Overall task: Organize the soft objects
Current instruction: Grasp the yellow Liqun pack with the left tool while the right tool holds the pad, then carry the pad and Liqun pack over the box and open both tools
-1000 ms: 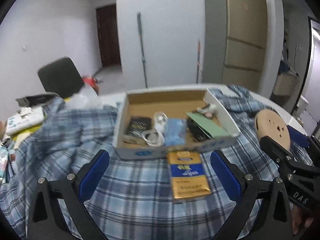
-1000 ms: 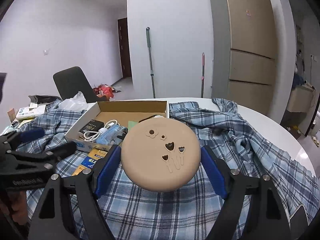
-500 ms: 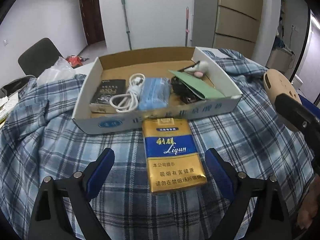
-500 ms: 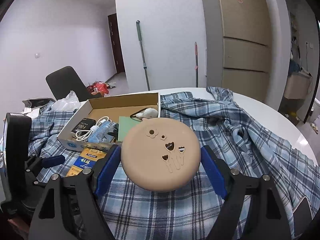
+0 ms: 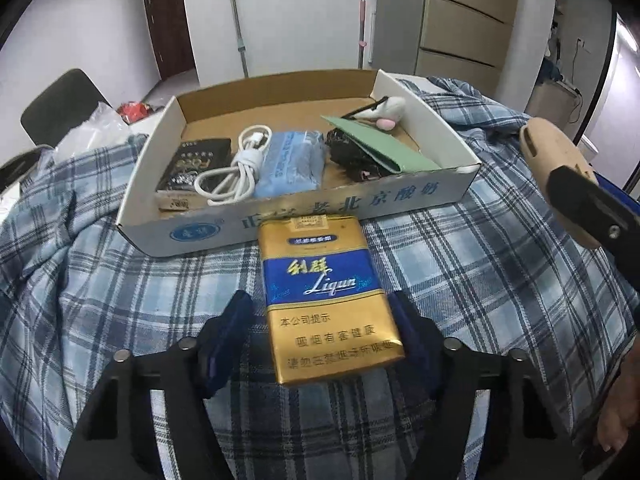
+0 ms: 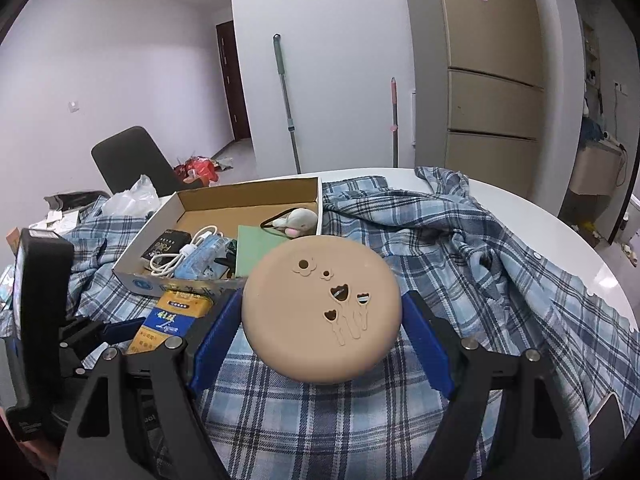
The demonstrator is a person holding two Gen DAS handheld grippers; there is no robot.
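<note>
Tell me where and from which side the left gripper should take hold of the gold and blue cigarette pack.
Grip the cigarette pack across its two long edges near the end facing the camera, coming from above and the near side. It lies flat on the plaid shirt with its far end against the cardboard box; the left gripper, jaws just closing, already straddles it there.

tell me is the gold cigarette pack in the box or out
Out. The cigarette pack lies flat on the plaid shirt, against the cardboard box front wall.

A black chair (image 6: 128,156) stands beyond the round white desk (image 6: 560,232). A green-handled mop (image 6: 286,104) leans against the white wall, beside a tall beige refrigerator (image 6: 492,68).
</note>
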